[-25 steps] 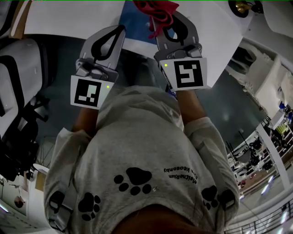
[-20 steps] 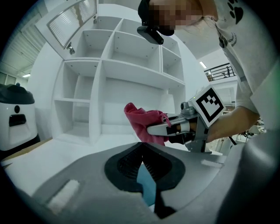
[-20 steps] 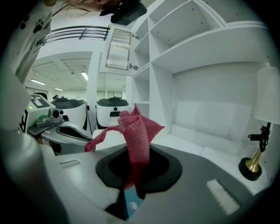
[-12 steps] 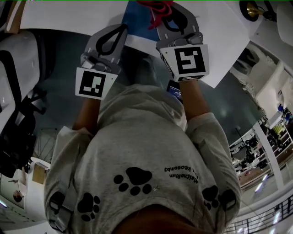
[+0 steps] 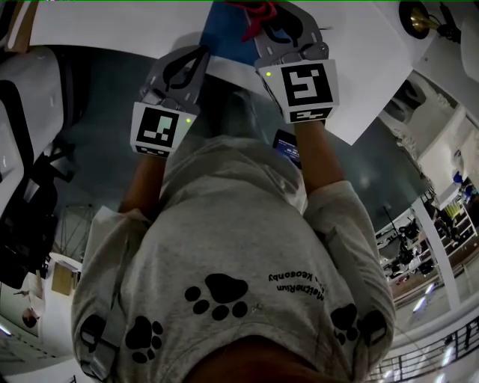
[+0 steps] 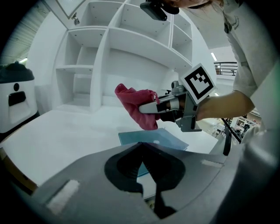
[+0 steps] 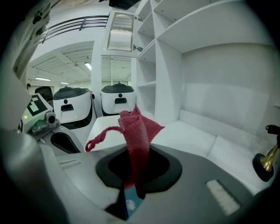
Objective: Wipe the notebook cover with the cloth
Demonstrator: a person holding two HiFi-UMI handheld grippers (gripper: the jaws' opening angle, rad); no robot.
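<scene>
Head view: left gripper and right gripper reached over a white surface bearing a flat blue notebook.
Left gripper view: fingers shut together, empty; white shelving stood behind.
Right gripper view: fingers clamped a red woven cloth over the notebook.

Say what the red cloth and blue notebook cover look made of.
Red cloth: soft woven or knitted fabric, matte; shows a coarse weave, limp folds and a loose strand.
Blue notebook cover: likely coated card or plastic, smooth; lies flat, evenly coloured, no visible weave.
</scene>
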